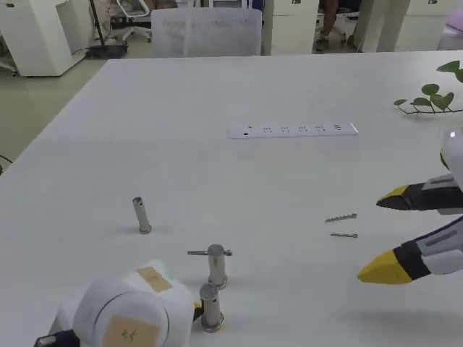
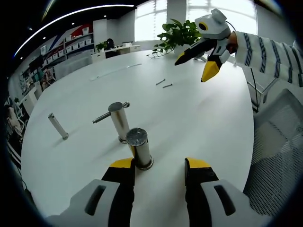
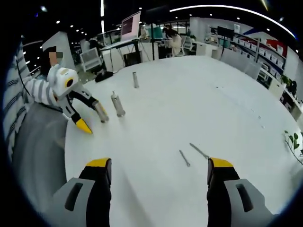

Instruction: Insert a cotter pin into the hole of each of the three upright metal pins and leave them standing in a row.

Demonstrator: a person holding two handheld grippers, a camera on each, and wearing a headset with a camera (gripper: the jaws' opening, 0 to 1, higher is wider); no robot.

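Three upright metal pins stand on the white table point(image 1: 239, 181). The far pin point(image 1: 142, 215) is bare. The middle pin point(image 1: 216, 264) has a cotter pin through its top. The nearest pin point(image 2: 138, 147) stands between the jaws of my open left gripper point(image 2: 161, 165), close against the left-hand finger. Two loose cotter pins point(image 1: 341, 217) point(image 1: 344, 235) lie flat to the right. My right gripper point(image 1: 383, 235) hovers open just right of them, holding nothing; in its own view point(image 3: 160, 163) the cotter pins point(image 3: 184, 158) lie just ahead of the jaws.
A white power strip point(image 1: 293, 130) lies across the middle of the table. Plant leaves point(image 1: 434, 97) reach in at the right edge. A chair back point(image 1: 206, 32) stands behind the far edge. Bare tabletop lies between the pins and the loose cotter pins.
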